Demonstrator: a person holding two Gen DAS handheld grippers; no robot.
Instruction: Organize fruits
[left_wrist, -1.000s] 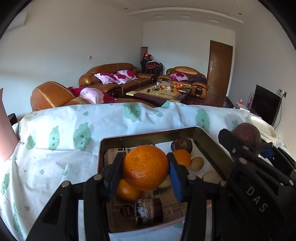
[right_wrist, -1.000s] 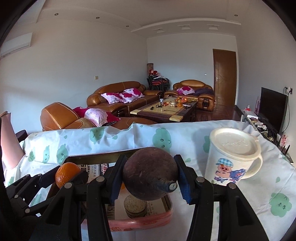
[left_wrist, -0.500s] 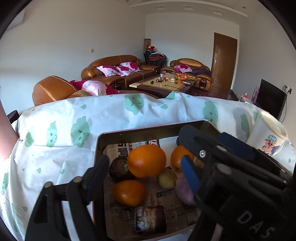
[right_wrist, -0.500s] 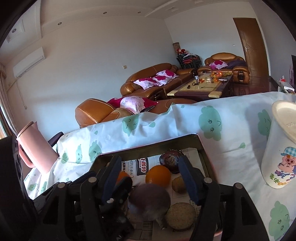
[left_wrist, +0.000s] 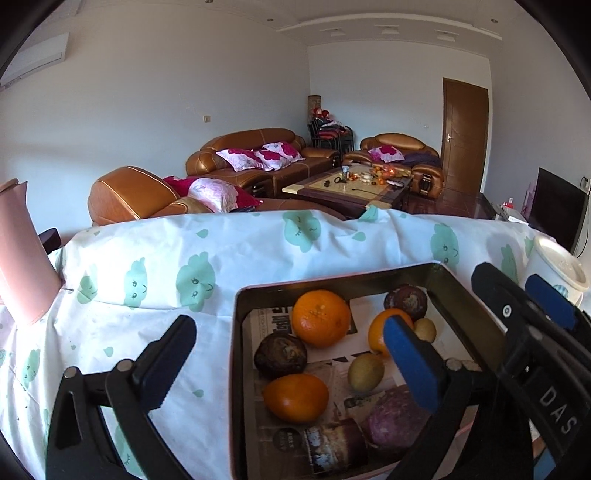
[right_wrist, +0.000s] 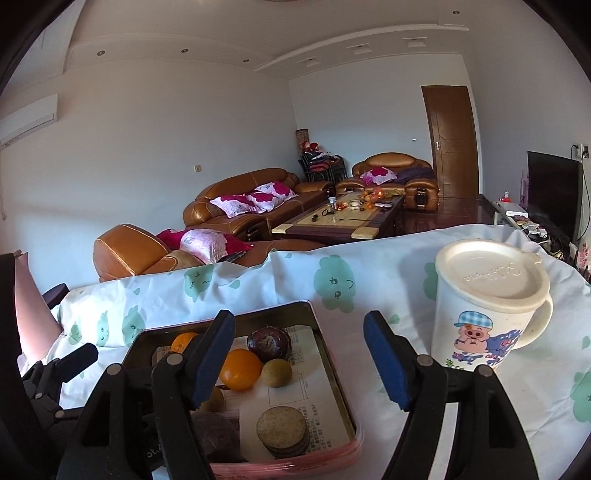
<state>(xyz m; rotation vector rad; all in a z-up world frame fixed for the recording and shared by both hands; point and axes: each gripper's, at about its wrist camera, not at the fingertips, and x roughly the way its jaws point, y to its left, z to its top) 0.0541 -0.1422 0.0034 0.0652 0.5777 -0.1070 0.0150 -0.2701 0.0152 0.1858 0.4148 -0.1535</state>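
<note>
— Both sets of jaws stand spread wide with nothing between them. Do you see that on the left gripper (left_wrist: 288, 354)?

— Yes. Its black finger hangs over the tablecloth (left_wrist: 155, 266) left of the tray, and its blue-padded finger hangs over the tray's right half. On the right gripper (right_wrist: 299, 354), one blue pad is above the tray's middle, the other above the cloth between tray and mug.

— Where are the fruits?

— All in the metal tray (left_wrist: 236, 369), which is lined with printed paper and sits on the white cloth with green cloud faces. From the left wrist view: a large orange (left_wrist: 321, 317) near the far left corner, a dark wrinkled passion fruit (left_wrist: 280, 355) just beside it toward the camera, and a second orange (left_wrist: 296, 397) nearer still.

— And the right side?

— Another dark passion fruit (left_wrist: 408, 301) at the far right, a third orange (left_wrist: 380, 332) partly behind the blue pad, a small yellow-brown fruit (left_wrist: 425, 328) next to it, a greenish one (left_wrist: 366, 371) in the middle, and a purple round fruit (left_wrist: 395, 419) close to the near edge.

— Anything else in there?

— A stack of round brown biscuits (right_wrist: 282, 430) near the tray's near right corner, seen from the right wrist.

— Outside the tray?

— A lidded white mug (right_wrist: 487, 306) with a cartoon pig stands to its right, apart from it. A pink pitcher (left_wrist: 20, 258) stands at the cloth's far left.
</note>
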